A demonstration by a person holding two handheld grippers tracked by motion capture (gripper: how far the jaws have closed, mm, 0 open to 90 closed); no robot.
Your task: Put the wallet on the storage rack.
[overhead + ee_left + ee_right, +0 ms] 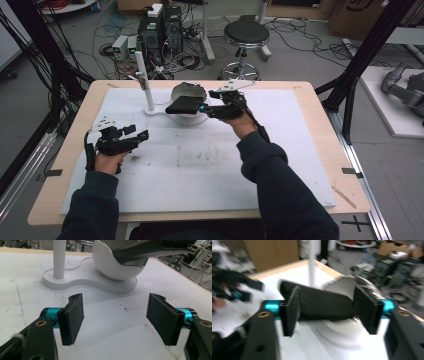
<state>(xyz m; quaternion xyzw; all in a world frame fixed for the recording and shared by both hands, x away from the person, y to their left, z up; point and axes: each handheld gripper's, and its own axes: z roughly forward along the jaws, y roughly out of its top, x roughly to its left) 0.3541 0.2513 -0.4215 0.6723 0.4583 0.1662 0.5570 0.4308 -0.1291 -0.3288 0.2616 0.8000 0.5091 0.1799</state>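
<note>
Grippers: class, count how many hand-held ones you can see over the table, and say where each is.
2. The left gripper hovers over the white mat's left side; the right gripper is at the white bowl, beside the black pouch.

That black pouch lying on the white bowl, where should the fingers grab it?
Probably the end of the black pouch that sticks out past the rim of the white bowl, coming in level from the right gripper's side. The pouch lies flat across the bowl, so one finger can go on each long edge, as the right gripper view shows. The white post blocks the other side.
</note>
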